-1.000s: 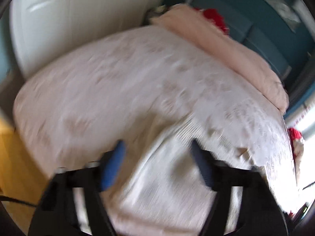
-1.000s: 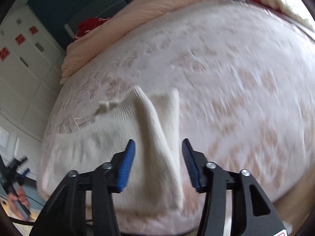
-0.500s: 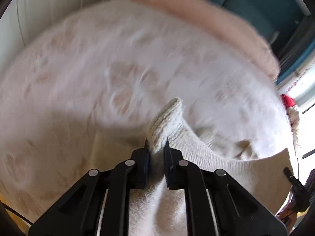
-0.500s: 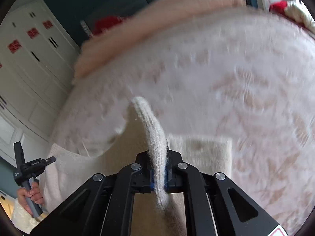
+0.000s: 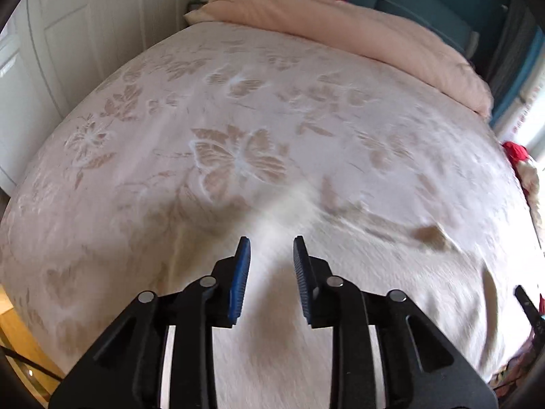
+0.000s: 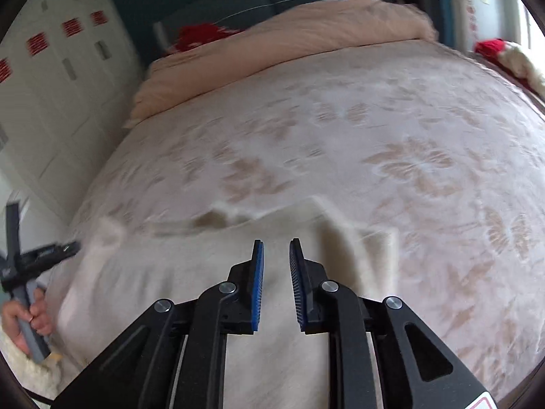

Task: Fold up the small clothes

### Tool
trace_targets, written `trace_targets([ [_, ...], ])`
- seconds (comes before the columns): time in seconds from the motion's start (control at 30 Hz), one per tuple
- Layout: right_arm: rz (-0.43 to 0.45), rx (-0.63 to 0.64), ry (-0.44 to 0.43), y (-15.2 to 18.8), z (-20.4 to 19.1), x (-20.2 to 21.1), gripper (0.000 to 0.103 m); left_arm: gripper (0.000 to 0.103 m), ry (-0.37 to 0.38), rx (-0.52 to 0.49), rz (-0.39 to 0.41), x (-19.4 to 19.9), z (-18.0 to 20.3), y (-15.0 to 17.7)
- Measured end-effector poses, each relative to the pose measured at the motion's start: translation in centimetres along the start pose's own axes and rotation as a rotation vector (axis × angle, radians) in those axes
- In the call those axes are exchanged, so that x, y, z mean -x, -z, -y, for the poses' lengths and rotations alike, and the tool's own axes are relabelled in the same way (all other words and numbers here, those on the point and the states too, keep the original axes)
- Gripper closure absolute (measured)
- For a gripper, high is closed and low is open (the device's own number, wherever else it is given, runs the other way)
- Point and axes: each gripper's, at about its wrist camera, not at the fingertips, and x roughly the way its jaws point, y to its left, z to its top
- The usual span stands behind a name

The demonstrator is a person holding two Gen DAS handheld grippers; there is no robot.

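Cream knit, soft and limp, makes up the small garment (image 6: 190,272) that lies spread on the bed just under both tools; in the left wrist view it (image 5: 272,306) fills the foreground below the blue pads. It looks like a light sweater, thick enough to hold a rounded fold yet too floppy to keep any shape by itself, so I judge it will sag and drag wherever it is lifted by one point only. A ribbed hem or cuff stands up in a ridge (image 6: 344,235) to the right of the right gripper, and such a firm, doubled edge seems the best place to pinch: it is thicker than the flat body and less likely to slip from the pads. Two matching corners taken together should carry the cloth over evenly.

The left gripper (image 5: 271,266) has its jaws parted and widening, with knit beneath them but nothing pressed between the pads. The right gripper (image 6: 275,269) likewise is easing apart, empty, above the garment's body.

The floral bedspread (image 5: 238,156) under it is smooth, so the sweater may slide. A folded peach duvet (image 6: 306,37) lies well beyond. No container shows in either view. A hand (image 6: 30,323) grips the left tool's handle.
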Motion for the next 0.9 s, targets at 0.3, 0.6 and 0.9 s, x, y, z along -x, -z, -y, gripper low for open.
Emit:
trace_targets([
  [0.3, -0.137, -0.132, 0.051, 6.5, 5.5, -1.9, 0.103, 0.067, -0.141, -0.084, -0.115, -2.7, 0.7, 7.2],
  [0.6, -0.172, -0.089, 0.149, 9.8, 6.3, 0.5, 0.101, 0.067, -0.153, -0.062, -0.148, -1.3, 0.3, 8.9],
  [0.9, -0.086, -0.088, 0.213, 10.3, 6.3, 5.5, 0.056, 0.068, -0.153, -0.064, -0.15, 0.8, -0.5, 10.7],
])
